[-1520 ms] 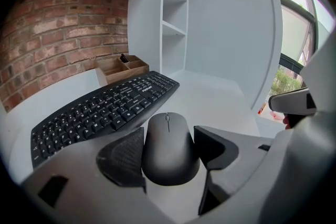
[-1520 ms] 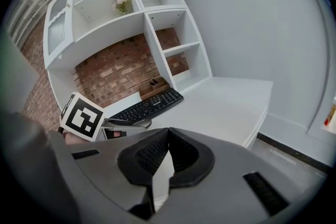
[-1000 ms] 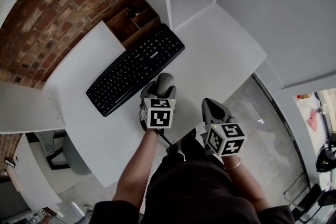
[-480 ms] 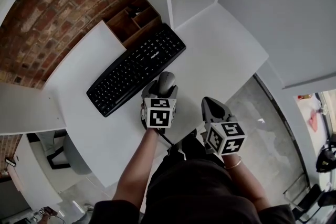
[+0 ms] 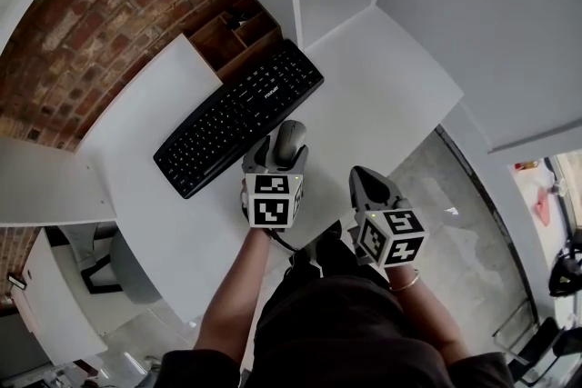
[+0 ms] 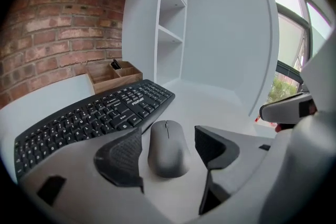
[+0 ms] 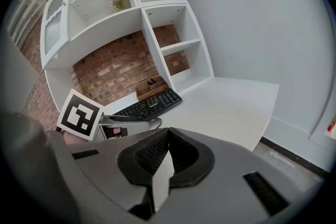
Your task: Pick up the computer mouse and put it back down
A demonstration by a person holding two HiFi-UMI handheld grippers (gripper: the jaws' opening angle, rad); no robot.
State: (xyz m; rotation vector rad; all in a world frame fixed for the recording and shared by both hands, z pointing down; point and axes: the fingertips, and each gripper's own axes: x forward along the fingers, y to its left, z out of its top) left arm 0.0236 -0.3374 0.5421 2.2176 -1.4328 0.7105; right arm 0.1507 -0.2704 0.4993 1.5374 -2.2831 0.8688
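My left claw (image 6: 167, 137) sits wide open around the matte grey mouse (image 6: 167, 153), whose long axis points toward frame top; right claw (image 7: 167, 157) closed, empty.

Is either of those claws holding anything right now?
Nothing. The left gripper is open around the mouse, not touching it; the right gripper is shut, empty.

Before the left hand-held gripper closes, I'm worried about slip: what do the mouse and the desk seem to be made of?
Mouse: probably plastic, matte dark grey; even dull surface without glare, one thin moulded seam on top. Desk: smooth white board, perhaps laminate or paint; faint sheen, no grain visible.
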